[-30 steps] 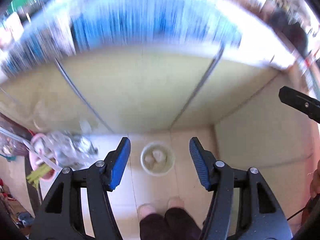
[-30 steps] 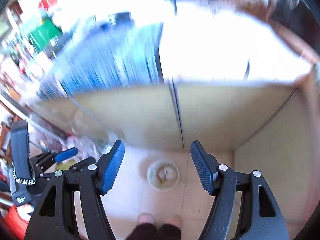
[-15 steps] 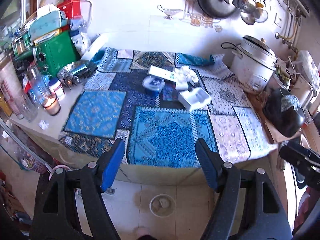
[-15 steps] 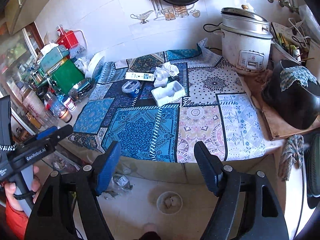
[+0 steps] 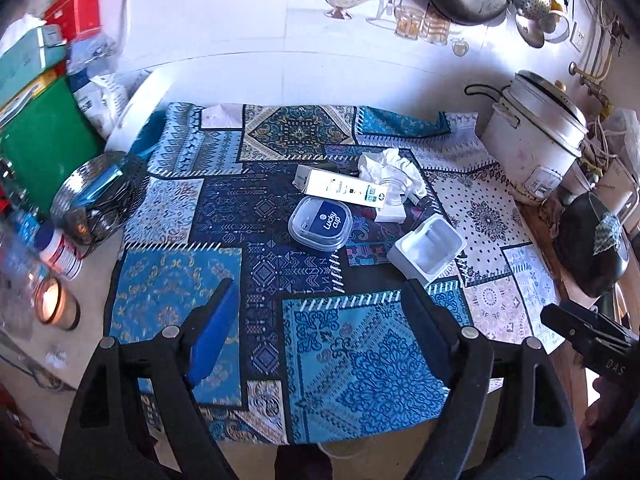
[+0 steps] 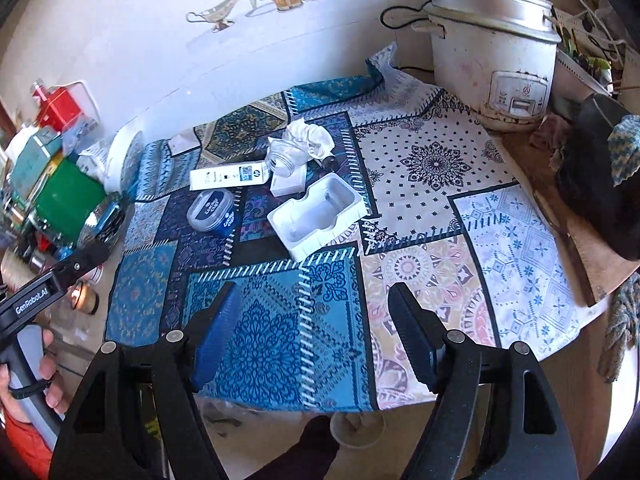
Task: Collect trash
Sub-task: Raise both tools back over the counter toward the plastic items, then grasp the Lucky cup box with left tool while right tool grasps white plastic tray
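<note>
On the patchwork cloth [image 5: 352,344] we list, toward the back wall: a crumpled tissue [image 5: 384,162] with a long carton [image 5: 342,188] lying before it to the left. Before the carton sits a lidded tub [image 5: 320,222]; right of the tub, a moulded tray [image 5: 428,248]. We place the rice cooker [image 5: 536,140] at the cloth's right rear, a lit candle [image 5: 54,306] off its left edge.

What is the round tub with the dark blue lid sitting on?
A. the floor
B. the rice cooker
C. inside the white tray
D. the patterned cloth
D: the round tub rests on the patterned cloth, beside the white tray, not in it.
</note>
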The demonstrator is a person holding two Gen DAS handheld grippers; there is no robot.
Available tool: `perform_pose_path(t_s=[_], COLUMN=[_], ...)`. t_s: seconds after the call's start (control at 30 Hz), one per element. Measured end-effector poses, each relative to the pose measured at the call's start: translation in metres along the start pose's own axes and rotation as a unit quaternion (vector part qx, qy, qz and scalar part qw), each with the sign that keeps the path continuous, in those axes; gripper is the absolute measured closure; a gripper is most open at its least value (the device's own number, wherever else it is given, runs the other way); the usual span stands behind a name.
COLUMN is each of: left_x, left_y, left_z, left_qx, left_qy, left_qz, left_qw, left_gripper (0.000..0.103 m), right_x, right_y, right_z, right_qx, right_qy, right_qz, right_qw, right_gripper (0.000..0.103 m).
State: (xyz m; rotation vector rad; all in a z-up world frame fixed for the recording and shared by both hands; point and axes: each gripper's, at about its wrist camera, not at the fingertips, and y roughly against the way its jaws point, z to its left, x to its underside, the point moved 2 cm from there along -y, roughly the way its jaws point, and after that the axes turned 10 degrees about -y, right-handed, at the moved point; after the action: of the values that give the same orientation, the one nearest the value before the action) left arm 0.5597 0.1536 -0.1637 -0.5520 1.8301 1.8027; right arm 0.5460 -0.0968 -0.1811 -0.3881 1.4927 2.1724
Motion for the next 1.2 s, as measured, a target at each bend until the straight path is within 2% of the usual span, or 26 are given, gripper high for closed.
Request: perform_pose_path(t_s=[0.17, 0.27, 0.4, 0.53, 0.6, 0.8, 0.93, 1.1, 1.2], left_x=[-0.023, -0.028, -0.031, -0.035, -0.036, -0.040, -0.044, -0.047, -0.048], left_y=[-0.067, -0.110, -0.150, -0.174, -0.184, -0.203, -0.212, -0.220, -0.220], left_z=[0.013, 0.012, 0.008, 0.009, 0.009, 0.004, 0.001, -0.001, -0.003], left_qx=[0.046, 0.057, 0.061, 0.072, 0.066, 0.047, 0.035, 0.028, 0.026], left_qy=[-0.066, -0.101, -0.123, -0.129, -0.132, -0.135, -0.134, -0.121, -0.115], left_qz=[0.046, 0.079, 0.107, 0.121, 0.131, 0.140, 0.142, 0.141, 0.133], left_qw=[0.9957, 0.9901, 0.9847, 0.9817, 0.9804, 0.9798, 0.9802, 0.9821, 0.9840], left_gripper=[0.017, 0.017, 0.017, 0.017, 0.017, 0.017, 0.017, 0.017, 0.018], right_x=[-0.025, -0.035, -0.041, -0.043, -0.042, -0.038, -0.039, -0.055, -0.066], right_y=[-0.049, -0.080, -0.118, -0.148, -0.157, -0.162, -0.158, -0.145, -0.148], right_z=[0.008, 0.006, 0.005, 0.005, 0.006, -0.001, -0.022, -0.044, -0.047], right_qx=[0.033, 0.050, 0.072, 0.091, 0.092, 0.121, 0.137, 0.106, 0.104], right_qy=[-0.051, -0.076, -0.089, -0.080, -0.072, -0.029, -0.022, -0.045, -0.042], right_qz=[0.011, 0.030, 0.057, 0.078, 0.093, 0.104, 0.110, 0.106, 0.103], right_qw=[0.998, 0.995, 0.992, 0.989, 0.989, 0.987, 0.984, 0.988, 0.988], right_gripper=[0.030, 0.030, 0.031, 0.031, 0.031, 0.031, 0.040, 0.041, 0.041])
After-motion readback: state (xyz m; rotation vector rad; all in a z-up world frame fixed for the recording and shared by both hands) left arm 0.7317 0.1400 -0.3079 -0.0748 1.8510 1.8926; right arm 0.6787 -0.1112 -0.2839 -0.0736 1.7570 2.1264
